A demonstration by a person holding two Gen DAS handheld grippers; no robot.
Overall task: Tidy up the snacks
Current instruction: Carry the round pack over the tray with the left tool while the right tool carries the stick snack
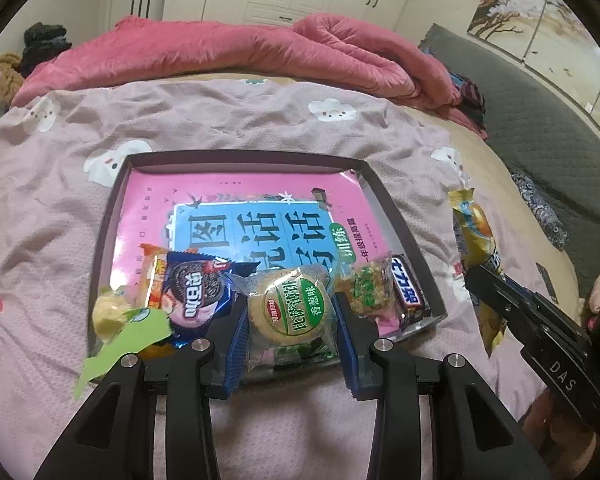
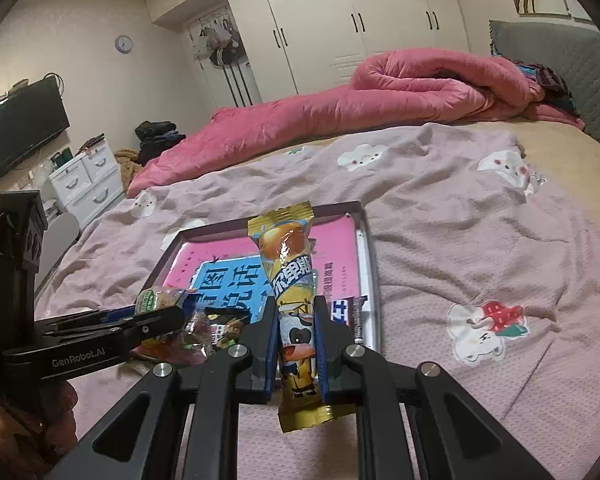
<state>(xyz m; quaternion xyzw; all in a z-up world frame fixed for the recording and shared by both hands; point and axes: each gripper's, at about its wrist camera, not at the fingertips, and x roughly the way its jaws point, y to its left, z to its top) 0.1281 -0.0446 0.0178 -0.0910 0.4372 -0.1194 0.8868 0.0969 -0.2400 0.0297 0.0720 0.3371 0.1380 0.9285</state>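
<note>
Pictured: a round scallion biscuit pack (image 1: 287, 307) at the near edge of a shallow dark tray (image 1: 384, 196), flanked by the blue pads of the left tool (image 1: 288, 320), jaws parted and apparently not squeezing the wrapper. Left of that biscuit, an Oreo pack (image 1: 196, 296), an orange-wrapped snack (image 1: 152, 276) and a yellow snack with a green wrapper tail (image 1: 116, 320); right of it, a green-flecked cracker pack (image 1: 366, 286) and a Snickers bar (image 1: 408, 294) against the tray's right wall. Beneath them all, a pink-and-blue book cover (image 1: 240, 208) lining the tray. Farther right of the biscuit, outside the tray, a long yellow snack stick (image 2: 294, 300) clamped upright in the right tool (image 2: 296, 328), raised above the pink bedspread (image 2: 460, 240). Beyond, a rolled red quilt (image 2: 380, 88) and white wardrobes (image 2: 320, 20).

Likely step in hand: adding the stick to the row. Best done by carrying it over the tray's right wall, lowering it into open space behind or beside the Snickers bar, tilting it flat before release, and keeping clear of the left tool so the lined-up packs are not nudged.
</note>
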